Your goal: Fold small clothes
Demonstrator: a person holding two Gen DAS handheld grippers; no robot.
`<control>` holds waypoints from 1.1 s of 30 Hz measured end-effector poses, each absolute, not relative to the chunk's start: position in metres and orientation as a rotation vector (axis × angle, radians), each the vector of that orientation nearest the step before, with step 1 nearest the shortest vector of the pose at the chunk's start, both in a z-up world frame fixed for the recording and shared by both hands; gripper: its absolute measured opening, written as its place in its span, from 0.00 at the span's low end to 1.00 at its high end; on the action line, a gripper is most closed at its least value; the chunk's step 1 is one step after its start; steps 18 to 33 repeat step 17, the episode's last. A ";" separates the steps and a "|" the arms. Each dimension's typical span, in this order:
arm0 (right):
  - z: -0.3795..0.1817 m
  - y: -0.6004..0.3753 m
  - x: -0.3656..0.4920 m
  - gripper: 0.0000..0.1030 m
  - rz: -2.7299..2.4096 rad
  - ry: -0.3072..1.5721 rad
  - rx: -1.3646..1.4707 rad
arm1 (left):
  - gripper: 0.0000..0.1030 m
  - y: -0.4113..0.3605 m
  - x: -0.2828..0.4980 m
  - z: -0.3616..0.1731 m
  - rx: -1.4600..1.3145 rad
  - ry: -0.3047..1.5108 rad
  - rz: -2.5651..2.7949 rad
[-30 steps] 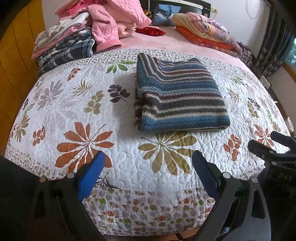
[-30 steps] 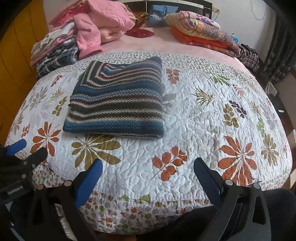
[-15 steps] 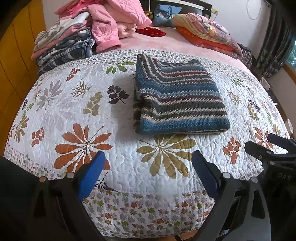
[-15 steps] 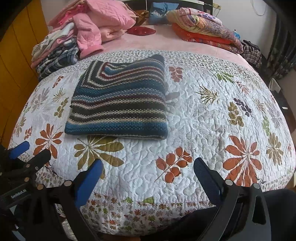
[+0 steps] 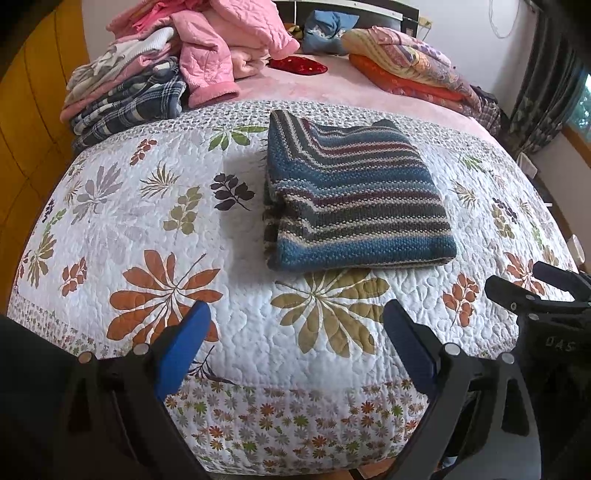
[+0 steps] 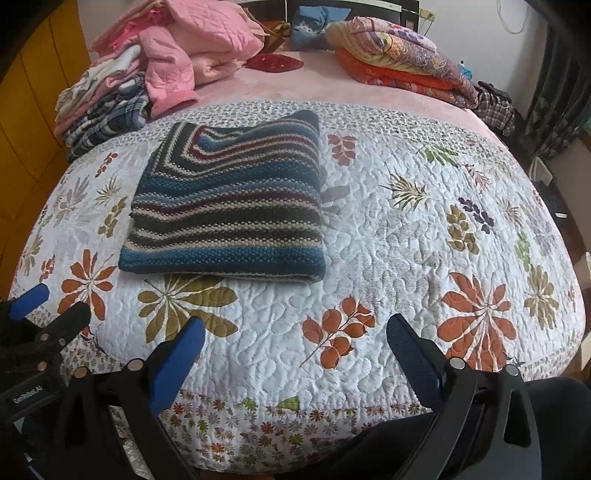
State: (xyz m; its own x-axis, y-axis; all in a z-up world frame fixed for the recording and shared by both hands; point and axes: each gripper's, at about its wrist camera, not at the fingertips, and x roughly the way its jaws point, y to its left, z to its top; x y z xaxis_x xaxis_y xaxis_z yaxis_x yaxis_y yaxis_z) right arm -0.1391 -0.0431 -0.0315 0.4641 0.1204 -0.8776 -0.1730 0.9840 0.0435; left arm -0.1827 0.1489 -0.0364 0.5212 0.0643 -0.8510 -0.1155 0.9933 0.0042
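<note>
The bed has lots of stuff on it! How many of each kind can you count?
Folded striped sweater: 1
Pile of unfolded clothes: 1
Stack of folded blankets: 1
Blue cushion: 1
Red sequinned thing: 1
Leaf-print quilt: 1
Tongs, left and right, both open: 2
Total: 8

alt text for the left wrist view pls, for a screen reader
A folded striped knit sweater lies flat on a white leaf-print quilt, beyond the open, empty left claw. The right claw shows at the right edge, and a pile of pink and plaid clothes sits at the far left of the bed.
</note>
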 end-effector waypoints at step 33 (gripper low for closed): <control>-0.033 -0.046 -0.137 0.96 0.177 1.087 -0.044 | 0.91 0.147 -0.182 -0.035 -0.057 1.014 0.108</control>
